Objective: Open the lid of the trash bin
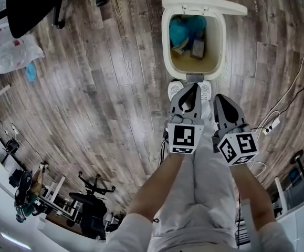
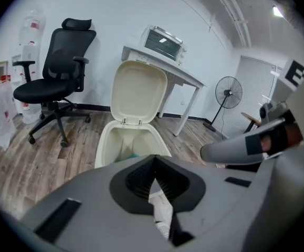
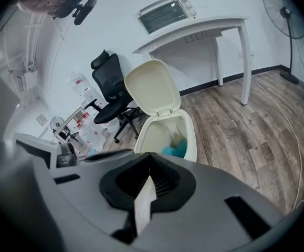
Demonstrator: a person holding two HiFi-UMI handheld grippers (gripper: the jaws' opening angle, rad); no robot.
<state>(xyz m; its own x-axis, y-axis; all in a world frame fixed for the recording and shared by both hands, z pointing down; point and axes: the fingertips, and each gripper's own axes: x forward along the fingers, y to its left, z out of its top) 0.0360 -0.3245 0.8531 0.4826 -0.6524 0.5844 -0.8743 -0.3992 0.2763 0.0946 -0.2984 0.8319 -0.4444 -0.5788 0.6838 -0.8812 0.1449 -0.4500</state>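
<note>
Head view looks steeply down on the trash bin (image 1: 166, 41), which stands on the wood floor (image 1: 115, 62) just ahead of the person's white shoes (image 1: 175, 90). Its lid (image 1: 204, 4) is already up, hinged back at the far edge. The cream interior is exposed, with a teal bundle (image 1: 186, 29) and a small box lying on a brown liner. A grey pedal (image 1: 195, 77) juts from the near side of the bin.

Both grippers hover side by side above the person's legs, pointing at the bin. The left gripper (image 1: 194, 87) has its tips close over the pedal, though contact cannot be told. The right gripper (image 1: 217, 97) sits slightly further back.

Left gripper view shows that gripper's (image 2: 154, 164) jaws pressed together at the tips with nothing between them. Beyond them the lid stands upright. A black office chair (image 2: 62, 77) is to the left, with a white table (image 2: 165, 70) carrying a toaster oven (image 2: 164, 43) behind. Right gripper view shows the right gripper (image 3: 150, 159) likewise closed and empty.
</note>
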